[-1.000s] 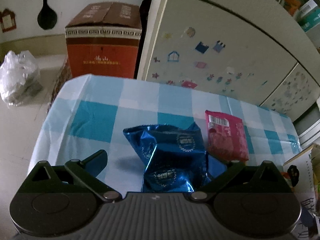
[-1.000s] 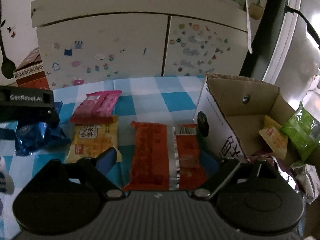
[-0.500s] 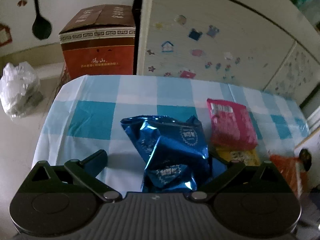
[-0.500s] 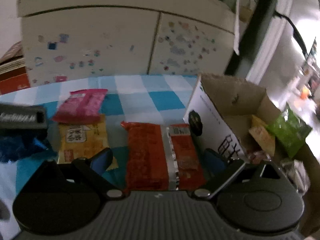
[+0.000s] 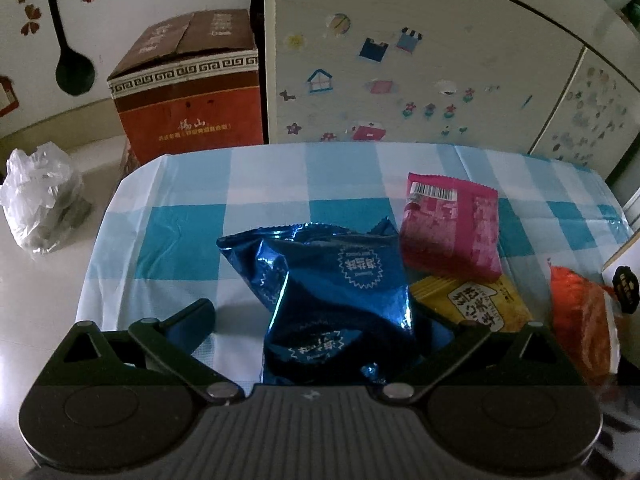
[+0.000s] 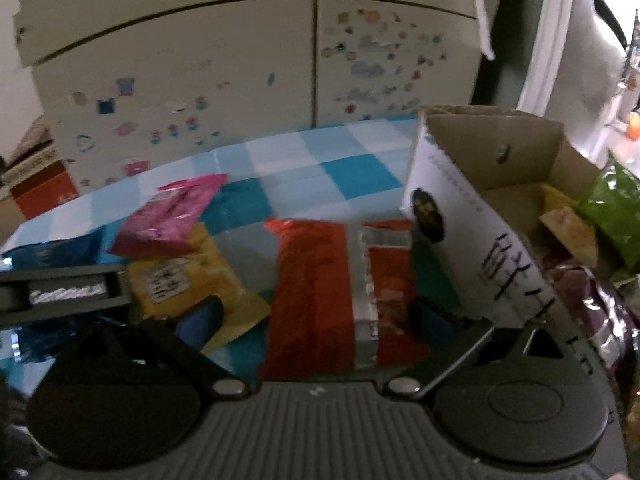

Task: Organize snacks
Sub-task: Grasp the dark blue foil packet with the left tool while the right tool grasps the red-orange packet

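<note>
A shiny blue snack bag [image 5: 336,292] lies between the wide-spread fingers of my left gripper [image 5: 320,320], on the blue checked tablecloth [image 5: 192,224]. A pink packet [image 5: 450,228], a yellow packet [image 5: 472,304] and a red-orange packet [image 5: 580,320] lie to its right. In the right wrist view the red-orange packet [image 6: 332,292] lies between the open fingers of my right gripper [image 6: 320,316]. The pink packet [image 6: 176,216] and yellow packet [image 6: 188,280] lie to its left. An open cardboard box [image 6: 480,216] holding a green bag [image 6: 612,208] and other snacks stands at the right.
My left gripper's body [image 6: 64,292] shows at the left of the right wrist view. A cupboard with stickers [image 6: 280,80] stands behind the table. A red carton [image 5: 188,92] and a plastic bag [image 5: 36,196] sit on the floor at the left.
Both grippers have swung. The left view turned right, bringing the yellow and red-orange packets into sight. The right gripper tilted and moved closer over the red-orange packet. Fingers stay open.
</note>
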### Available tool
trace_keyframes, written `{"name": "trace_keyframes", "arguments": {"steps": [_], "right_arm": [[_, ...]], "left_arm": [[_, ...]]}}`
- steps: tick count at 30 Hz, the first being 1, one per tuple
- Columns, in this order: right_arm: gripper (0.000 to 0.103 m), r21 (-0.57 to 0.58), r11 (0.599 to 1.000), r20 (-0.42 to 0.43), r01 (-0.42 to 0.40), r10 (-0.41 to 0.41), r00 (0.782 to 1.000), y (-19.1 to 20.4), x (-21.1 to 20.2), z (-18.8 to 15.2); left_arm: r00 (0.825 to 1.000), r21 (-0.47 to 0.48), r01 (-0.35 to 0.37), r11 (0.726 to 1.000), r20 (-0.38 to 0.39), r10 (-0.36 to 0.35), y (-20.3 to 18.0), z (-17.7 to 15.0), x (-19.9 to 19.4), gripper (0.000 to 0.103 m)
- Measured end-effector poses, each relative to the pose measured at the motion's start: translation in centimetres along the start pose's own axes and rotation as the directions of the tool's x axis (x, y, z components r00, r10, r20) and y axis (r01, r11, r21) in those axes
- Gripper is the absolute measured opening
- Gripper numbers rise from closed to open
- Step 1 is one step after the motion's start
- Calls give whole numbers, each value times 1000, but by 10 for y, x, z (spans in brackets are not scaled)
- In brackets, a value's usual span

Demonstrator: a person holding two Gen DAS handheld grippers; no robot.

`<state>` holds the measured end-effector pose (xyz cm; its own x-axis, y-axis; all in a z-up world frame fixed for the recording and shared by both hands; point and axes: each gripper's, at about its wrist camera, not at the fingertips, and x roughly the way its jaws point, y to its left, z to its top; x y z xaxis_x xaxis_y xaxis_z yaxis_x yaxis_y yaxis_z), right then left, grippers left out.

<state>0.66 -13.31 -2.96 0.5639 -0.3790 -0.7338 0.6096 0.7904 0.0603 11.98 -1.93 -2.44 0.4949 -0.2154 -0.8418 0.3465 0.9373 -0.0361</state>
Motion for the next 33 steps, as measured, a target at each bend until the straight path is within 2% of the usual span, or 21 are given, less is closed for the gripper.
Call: {"name": "trace_keyframes", "arguments": {"steps": [4,9,11,14,15,17,19,24,26,29,33], "right_arm": [[100,50,999,47,14,-16,999,-5,-6,2],[100,132,991,36,-4,-1,999,-16,0,10],[100,133,991,24,-7,4,1000,-15,4,11],[99,133,991,4,-11,11,1000,-16,10,9],[99,122,992,2,-11,11,1000,-15,12,9],[94,111,993,8,-26,25,1000,-14,12,7],[75,95,995,21,-23,21,1000,-15,11,7],[70,81,995,14,-64,63,998,-20,8,8],[70,88,992,1,-86,86,996,-21,4,8],[70,109,985,-24,-132,136,990,-26,-5,8],[70,89,979,-38,-183,187,982,-33,-24,10]], "left_arm": [[1000,-24,-6,1000,6,6,4,1,0,103],[1000,-77,19,997,8,-18,8,6,0,103],[1000,-58,8,998,6,-7,5,6,1,103],[1000,23,-26,999,13,26,-4,2,3,103],[1000,15,-22,1000,14,22,-3,1,3,103],[1000,11,-16,1000,10,16,-2,2,4,103],[1000,8,-15,1000,4,15,-1,2,4,103],[1000,9,-8,1000,-2,8,3,1,1,103],[1000,2,-7,1000,-1,7,5,-1,-2,98],[1000,5,11,1000,7,-11,7,-3,-9,84],[999,-27,38,999,0,-38,14,-10,-20,81]]}}
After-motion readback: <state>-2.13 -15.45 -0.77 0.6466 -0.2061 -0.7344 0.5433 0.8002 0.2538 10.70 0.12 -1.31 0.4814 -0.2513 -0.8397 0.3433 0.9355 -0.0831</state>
